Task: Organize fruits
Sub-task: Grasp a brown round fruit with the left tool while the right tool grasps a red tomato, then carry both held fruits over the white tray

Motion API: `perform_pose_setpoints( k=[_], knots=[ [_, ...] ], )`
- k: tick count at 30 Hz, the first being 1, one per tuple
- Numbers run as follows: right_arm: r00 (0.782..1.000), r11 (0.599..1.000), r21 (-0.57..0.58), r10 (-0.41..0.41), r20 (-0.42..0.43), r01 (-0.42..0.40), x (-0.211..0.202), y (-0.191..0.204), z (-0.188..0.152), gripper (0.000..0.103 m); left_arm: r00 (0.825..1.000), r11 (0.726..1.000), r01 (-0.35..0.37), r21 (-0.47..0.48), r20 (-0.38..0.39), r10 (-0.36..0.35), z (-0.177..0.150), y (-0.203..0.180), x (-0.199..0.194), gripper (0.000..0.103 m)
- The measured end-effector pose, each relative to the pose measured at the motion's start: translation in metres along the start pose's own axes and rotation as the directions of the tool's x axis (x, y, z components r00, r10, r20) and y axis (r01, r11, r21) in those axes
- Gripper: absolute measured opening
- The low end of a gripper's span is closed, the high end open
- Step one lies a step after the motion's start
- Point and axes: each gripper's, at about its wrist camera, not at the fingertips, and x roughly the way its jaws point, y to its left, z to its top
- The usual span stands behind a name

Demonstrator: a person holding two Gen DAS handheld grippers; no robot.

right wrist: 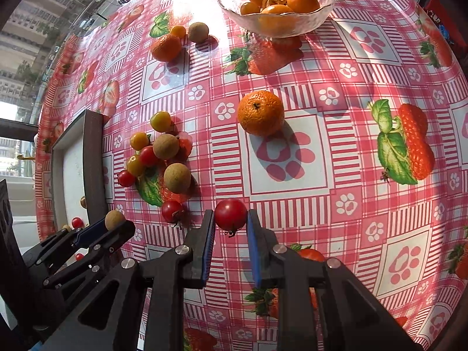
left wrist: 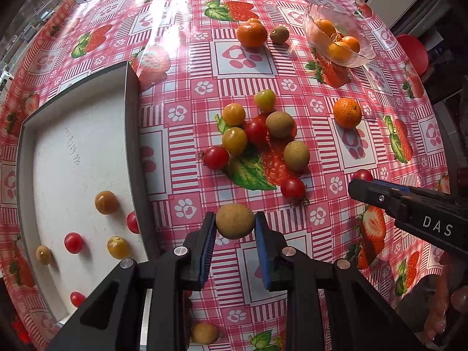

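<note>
My left gripper (left wrist: 235,222) is shut on a tan longan (left wrist: 235,221), held just above the tablecloth beside the grey tray (left wrist: 133,134). In the right wrist view the same gripper (right wrist: 114,221) shows at lower left with the longan (right wrist: 114,219). My right gripper (right wrist: 230,216) is shut on a red cherry tomato (right wrist: 230,214); from the left wrist view it (left wrist: 362,177) enters from the right with the tomato (left wrist: 362,174). A cluster of red and yellow tomatoes and longans (left wrist: 257,134) lies mid-table. The tray holds several small fruits (left wrist: 106,202).
A glass bowl (right wrist: 321,14) with oranges stands at the far side. Loose tangerines lie on the cloth (right wrist: 260,113) (right wrist: 166,47), a longan (right wrist: 198,32) beside the farther one. A longan (left wrist: 204,333) lies under my left gripper. A hand (left wrist: 456,298) shows at lower right.
</note>
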Motion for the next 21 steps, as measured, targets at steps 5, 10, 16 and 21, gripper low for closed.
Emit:
perform_pose_setpoints(
  k=[5, 10, 16, 21],
  knots=[
    [1.000, 1.000, -0.009, 0.005, -0.003, -0.005, -0.007, 0.010, -0.011, 0.023, 1.000, 1.000, -0.006, 0.012, 0.015, 0.005, -0.016, 0.015, -0.014, 0.028],
    [1.000, 0.999, -0.041, 0.004, -0.012, -0.004, -0.008, 0.031, -0.017, 0.023, 0.999, 1.000, -0.001, -0.011, 0.039, 0.002, -0.022, 0.036, -0.025, 0.028],
    [1.000, 0.995, -0.095, 0.004, -0.019, -0.006, -0.007, 0.064, -0.018, 0.023, 0.998, 0.998, -0.018, -0.067, 0.063, 0.022, -0.032, 0.072, -0.038, 0.028],
    [1.000, 0.987, -0.162, 0.017, -0.022, -0.020, -0.002, 0.103, -0.012, 0.023, 0.995, 0.992, -0.045, -0.122, 0.078, 0.055, -0.036, 0.109, -0.044, 0.028]
  ],
)
